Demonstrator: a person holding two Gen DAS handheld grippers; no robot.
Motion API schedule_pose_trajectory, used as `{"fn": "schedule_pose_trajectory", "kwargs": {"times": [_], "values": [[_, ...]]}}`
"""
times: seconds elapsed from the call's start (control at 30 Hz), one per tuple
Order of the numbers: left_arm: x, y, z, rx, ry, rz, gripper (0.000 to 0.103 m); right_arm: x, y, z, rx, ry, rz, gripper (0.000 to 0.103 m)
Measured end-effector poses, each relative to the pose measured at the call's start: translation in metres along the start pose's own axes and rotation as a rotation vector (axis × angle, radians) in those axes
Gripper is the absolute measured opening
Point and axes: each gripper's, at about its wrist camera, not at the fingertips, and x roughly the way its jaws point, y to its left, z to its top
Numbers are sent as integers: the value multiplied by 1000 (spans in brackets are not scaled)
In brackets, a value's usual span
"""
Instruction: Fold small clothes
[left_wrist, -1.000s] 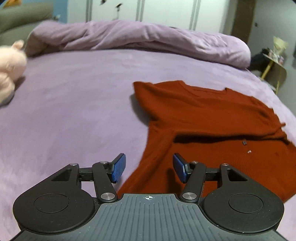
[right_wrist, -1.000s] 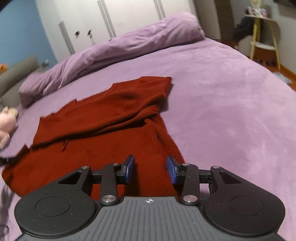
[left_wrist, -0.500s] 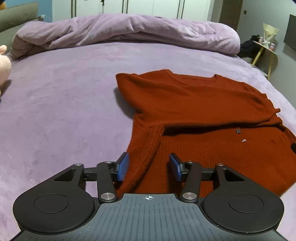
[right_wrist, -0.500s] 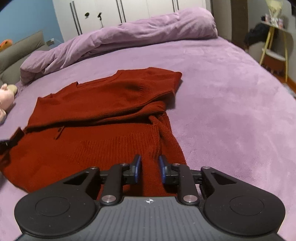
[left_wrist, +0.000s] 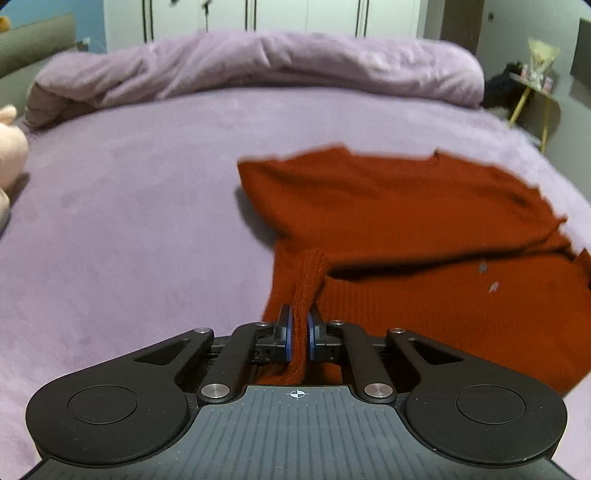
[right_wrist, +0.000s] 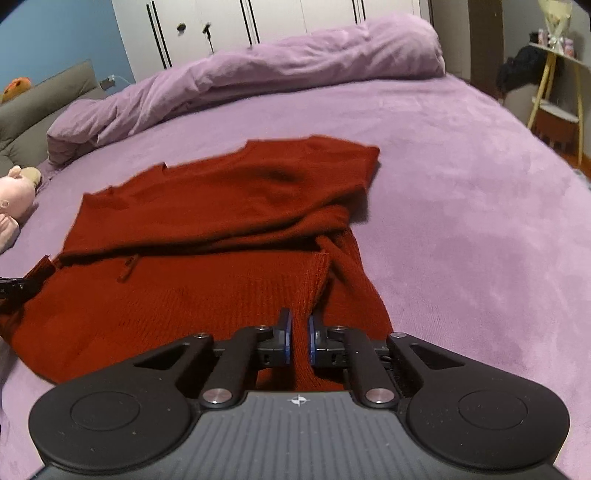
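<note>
A rust-red knit sweater (left_wrist: 424, 229) lies on the purple bed, its upper part folded down over the body; it also shows in the right wrist view (right_wrist: 207, 221). My left gripper (left_wrist: 298, 325) is shut on the ribbed hem at the sweater's near left corner, and the cloth rises in a taut strip between the blue pads. My right gripper (right_wrist: 299, 326) is shut on the hem at the near right corner, also lifted. The left gripper's tip (right_wrist: 14, 288) shows at the left edge of the right wrist view, holding the red hem.
The purple bedsheet (left_wrist: 129, 221) spreads all around. A rolled purple duvet (left_wrist: 258, 70) lies along the far side. A pink plush toy (left_wrist: 9, 147) sits at the left edge. A yellow side table (right_wrist: 557, 85) stands beyond the bed's right side.
Both grippers closed from open onto the sweater's hem corners and lifted them slightly; the hem now stands up between the pads.
</note>
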Motion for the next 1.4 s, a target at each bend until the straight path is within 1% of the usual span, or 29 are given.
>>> {"fn": "schedule_pose_trajectory", "kwargs": {"times": [0.1,0.2,0.23,0.3,0.37,0.4,0.43,0.47,0.53,0.57,0.63,0.67,0.7,0.77,0.8,0.87,0.93,0.97,1.0,1.03,1.07,1.13,1.2,1.27,1.3,1.33,1.4], "values": [[-19,9,17,-55,-60,-52,10,-18,-1,12,37,-71,38,8],[-30,18,40,-112,-130,-75,9,-31,-2,29,69,-137,74,8],[-30,20,48,-126,-156,-65,9,-34,-1,35,70,-157,82,8],[-27,26,64,-154,-204,-34,2,-34,1,49,61,-199,72,8],[-19,30,77,-186,-244,2,2,-26,5,64,52,-228,43,8],[-12,34,84,-202,-249,10,2,-19,6,71,53,-239,24,8],[-2,37,89,-219,-233,2,2,-11,8,76,53,-243,8,8],[9,38,91,-236,-201,-4,2,-2,9,81,56,-240,-1,8],[35,41,89,-243,-108,-21,2,20,9,88,66,-211,-8,8],[45,44,84,-253,-57,-44,5,32,10,89,61,-189,-20,8],[56,50,69,-266,13,-83,22,52,9,88,44,-137,-48,8],[58,51,59,-249,28,-92,35,58,7,86,41,-110,-48,8],[59,51,50,-222,33,-81,43,61,5,82,41,-95,-42,8],[62,48,38,-163,47,-55,47,61,2,72,28,-84,-30,8],[64,48,34,-155,59,-60,49,62,0,67,21,-76,-32,9],[69,50,32,-171,75,-73,53,61,-5,61,28,-63,-24,10],[72,53,32,-191,82,-87,51,59,-10,58,55,-62,0,11],[73,53,32,-201,82,-98,43,58,-12,57,68,-63,9,12],[70,53,32,-201,78,-113,23,58,-12,57,76,-61,13,13],[69,50,33,-187,76,-128,12,59,-12,58,77,-54,12,13],[68,45,33,-161,72,-121,10,59,-12,58,74,-48,12,14],[62,34,32,-89,48,-84,10,61,-9,59,50,-36,8,15],[58,27,32,-53,30,-64,9,62,-6,58,25,-27,0,15],[51,26,34,-58,0,-52,9,65,-3,58,5,-15,-15,15],[44,27,35,-68,-19,-59,9,65,-1,58,-3,-16,-20,10],[38,27,37,-77,-36,-65,9,64,0,58,-10,-21,-25,9],[23,29,43,-97,-75,-100,8,58,2,57,-15,-46,-25,8]]}}
